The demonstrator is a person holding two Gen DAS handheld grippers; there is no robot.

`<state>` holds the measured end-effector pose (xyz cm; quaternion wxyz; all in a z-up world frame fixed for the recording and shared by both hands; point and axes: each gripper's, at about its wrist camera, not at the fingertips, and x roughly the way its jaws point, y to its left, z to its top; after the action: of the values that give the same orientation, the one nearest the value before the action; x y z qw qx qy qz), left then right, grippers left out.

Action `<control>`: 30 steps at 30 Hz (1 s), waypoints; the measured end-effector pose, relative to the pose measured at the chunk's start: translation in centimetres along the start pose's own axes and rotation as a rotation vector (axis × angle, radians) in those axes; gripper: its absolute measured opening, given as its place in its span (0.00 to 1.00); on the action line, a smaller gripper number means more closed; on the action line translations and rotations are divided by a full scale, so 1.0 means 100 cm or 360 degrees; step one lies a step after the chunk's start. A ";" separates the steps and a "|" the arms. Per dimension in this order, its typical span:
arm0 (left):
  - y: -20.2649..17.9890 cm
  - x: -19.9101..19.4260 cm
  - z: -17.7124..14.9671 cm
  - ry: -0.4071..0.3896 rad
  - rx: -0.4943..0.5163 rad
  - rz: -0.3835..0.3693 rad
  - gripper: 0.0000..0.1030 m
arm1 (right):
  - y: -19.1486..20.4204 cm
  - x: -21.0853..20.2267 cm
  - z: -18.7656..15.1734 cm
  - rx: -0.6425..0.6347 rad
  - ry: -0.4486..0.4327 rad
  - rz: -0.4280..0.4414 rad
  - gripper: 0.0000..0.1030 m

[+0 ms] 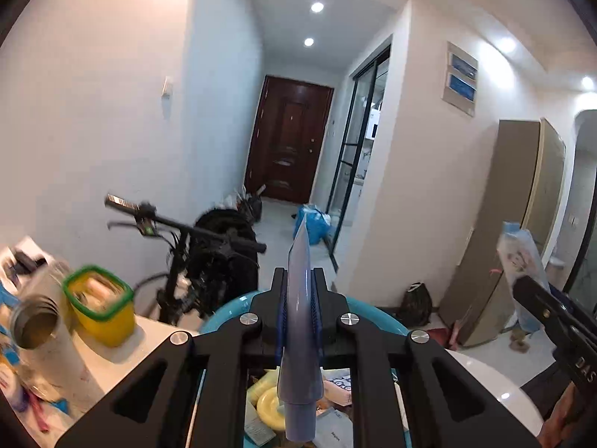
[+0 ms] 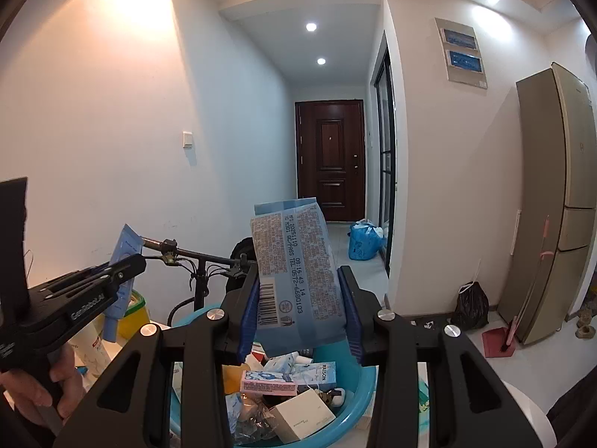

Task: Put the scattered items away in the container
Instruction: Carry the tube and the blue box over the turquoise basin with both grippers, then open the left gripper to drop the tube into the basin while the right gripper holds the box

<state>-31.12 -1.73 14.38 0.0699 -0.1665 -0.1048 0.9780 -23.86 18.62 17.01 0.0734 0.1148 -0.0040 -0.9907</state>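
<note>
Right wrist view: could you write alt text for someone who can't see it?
The right gripper holds a pale blue printed packet upright between its jaws, above a teal basin already crowded with small boxes and packets. At left, a hand holds the left gripper, shut on a blue tube; a hallway with a dark door lies behind.

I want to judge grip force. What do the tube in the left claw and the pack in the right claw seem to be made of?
The blue tube looks like soft glossy plastic: flat crimped end, light streak along it. The blue printed pack looks like thin plastic film, slightly shiny and bent, probably soft inside.
</note>
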 end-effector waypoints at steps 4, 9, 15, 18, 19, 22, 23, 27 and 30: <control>0.016 0.025 -0.006 0.0071 -0.0047 0.0026 0.13 | -0.003 0.009 -0.006 0.0004 0.0045 -0.0019 0.37; 0.027 0.050 -0.015 0.0147 -0.0053 0.0071 0.13 | -0.008 0.025 -0.015 0.0018 0.0128 -0.0030 0.37; 0.038 0.084 -0.032 0.0359 -0.0088 0.0133 0.13 | -0.014 0.049 -0.028 0.0040 0.0254 -0.0031 0.37; 0.049 0.099 -0.041 0.0468 -0.0171 0.0112 0.13 | -0.017 0.059 -0.034 0.0042 0.0309 -0.0044 0.37; 0.052 0.102 -0.044 0.0486 -0.0179 0.0120 0.13 | -0.018 0.061 -0.036 0.0045 0.0325 -0.0042 0.37; 0.060 0.113 -0.052 0.0563 -0.0227 0.0106 0.13 | -0.022 0.067 -0.041 0.0060 0.0372 -0.0020 0.37; 0.062 0.117 -0.055 0.0596 -0.0252 0.0098 0.13 | -0.023 0.069 -0.042 0.0062 0.0384 -0.0022 0.37; 0.060 0.126 -0.063 0.0666 -0.0254 0.0102 0.13 | -0.027 0.077 -0.049 0.0059 0.0438 -0.0040 0.37; 0.053 0.129 -0.067 0.0710 -0.0231 0.0117 0.13 | -0.027 0.083 -0.054 0.0057 0.0473 -0.0037 0.37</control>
<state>-41.43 -3.46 2.92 0.0436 -0.3869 -0.1508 0.9087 -31.01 20.10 9.85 0.0598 0.2616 -0.0094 -0.9633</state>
